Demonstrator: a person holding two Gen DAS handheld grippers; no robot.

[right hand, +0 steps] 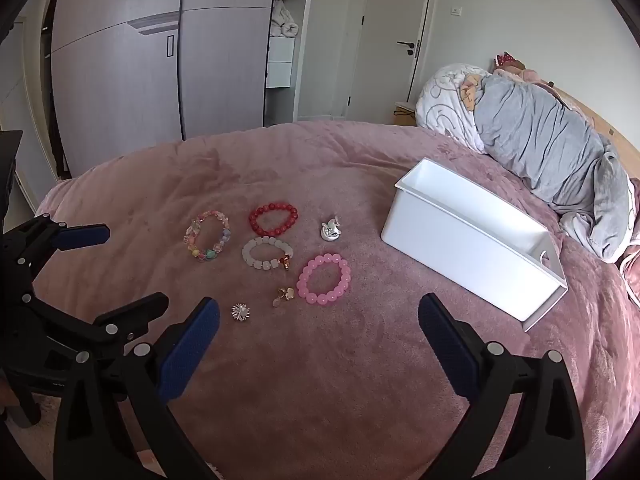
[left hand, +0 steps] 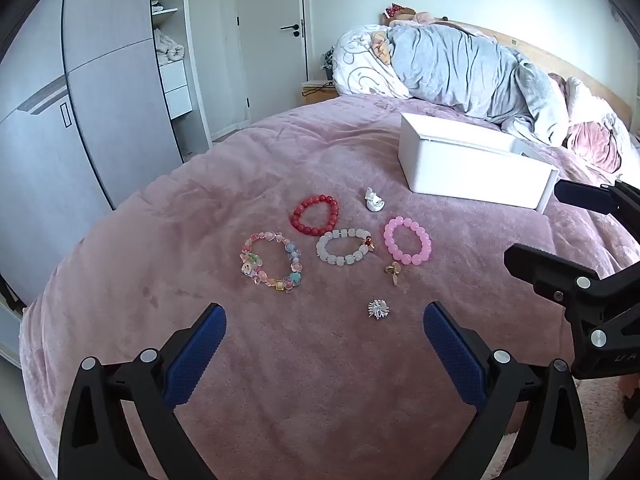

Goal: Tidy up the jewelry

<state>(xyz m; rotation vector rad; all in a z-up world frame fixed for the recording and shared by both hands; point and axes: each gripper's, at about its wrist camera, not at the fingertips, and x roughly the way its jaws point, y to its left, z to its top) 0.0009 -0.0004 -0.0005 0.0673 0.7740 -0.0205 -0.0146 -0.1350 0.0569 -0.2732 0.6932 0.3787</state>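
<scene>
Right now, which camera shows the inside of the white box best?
The right wrist view: it looks down into the white box, showing its open top and inner walls. The left wrist view shows the box mostly from the side, its interior nearly hidden.

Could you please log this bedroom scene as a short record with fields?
surface: pink blanket
container: white box, open top, no jewelry visible inside
bracelets: red, white, pink, multicolour
small pieces: three, loose on blanket
left hand-held gripper: open, empty
right hand-held gripper: open, empty
</scene>
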